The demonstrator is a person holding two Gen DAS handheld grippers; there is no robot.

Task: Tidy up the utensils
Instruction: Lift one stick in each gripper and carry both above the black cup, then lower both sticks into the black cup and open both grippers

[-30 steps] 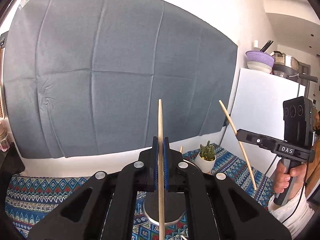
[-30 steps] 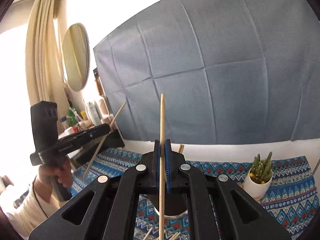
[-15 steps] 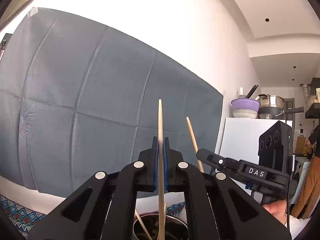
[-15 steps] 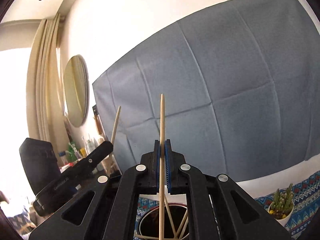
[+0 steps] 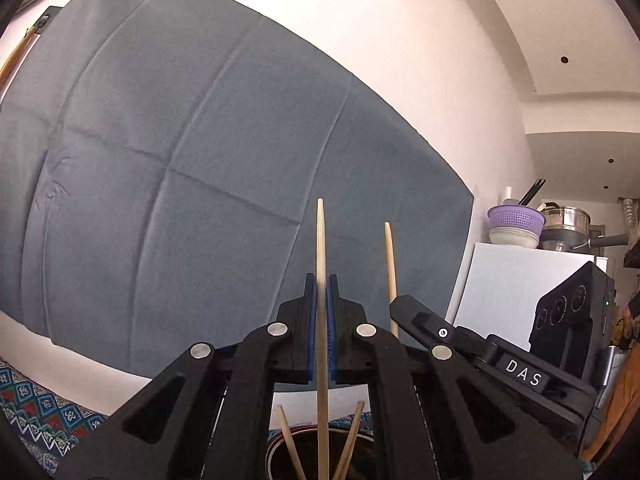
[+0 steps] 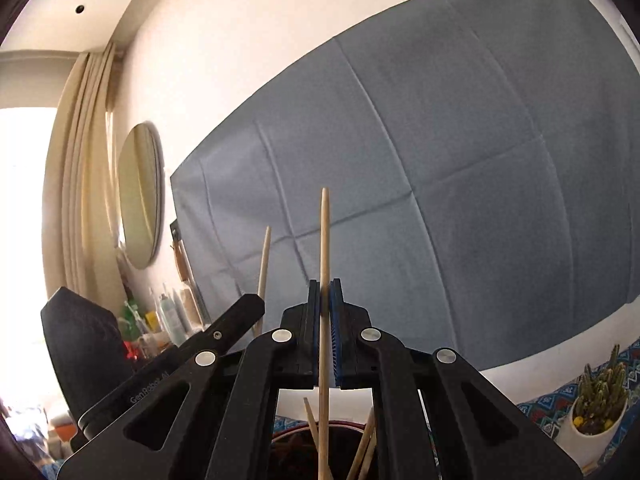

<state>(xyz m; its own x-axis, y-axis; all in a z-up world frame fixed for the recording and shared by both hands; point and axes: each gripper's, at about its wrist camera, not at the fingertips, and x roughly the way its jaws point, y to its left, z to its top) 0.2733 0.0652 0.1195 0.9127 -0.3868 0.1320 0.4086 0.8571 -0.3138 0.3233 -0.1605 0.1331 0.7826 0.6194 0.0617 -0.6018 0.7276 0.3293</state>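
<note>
My left gripper (image 5: 321,292) is shut on a wooden chopstick (image 5: 321,248) that stands upright, its lower end inside a round dark holder (image 5: 276,450) just below the jaws. Other chopsticks (image 5: 290,444) lean in that holder. My right gripper (image 6: 325,296) holds a second wooden chopstick (image 6: 325,240) upright over the same holder (image 6: 344,426); its blue pads stand slightly apart with a thin gap on the right side. Each gripper shows beside the other: the right one (image 5: 394,310) in the left wrist view, the left one (image 6: 260,304) in the right wrist view.
A grey cloth (image 5: 180,180) hangs on the white wall behind. A potted cactus (image 6: 596,396) stands on the patterned tablecloth (image 5: 36,404) at the right. A white fridge (image 5: 516,280) carries bowls and pots. A round mirror (image 6: 140,196), curtains and bottles are at the left.
Both grippers tilted upward and lowered over the holder, drawing close together. The chopstick ends now sit inside the holder. The right gripper's pads have loosened slightly.
</note>
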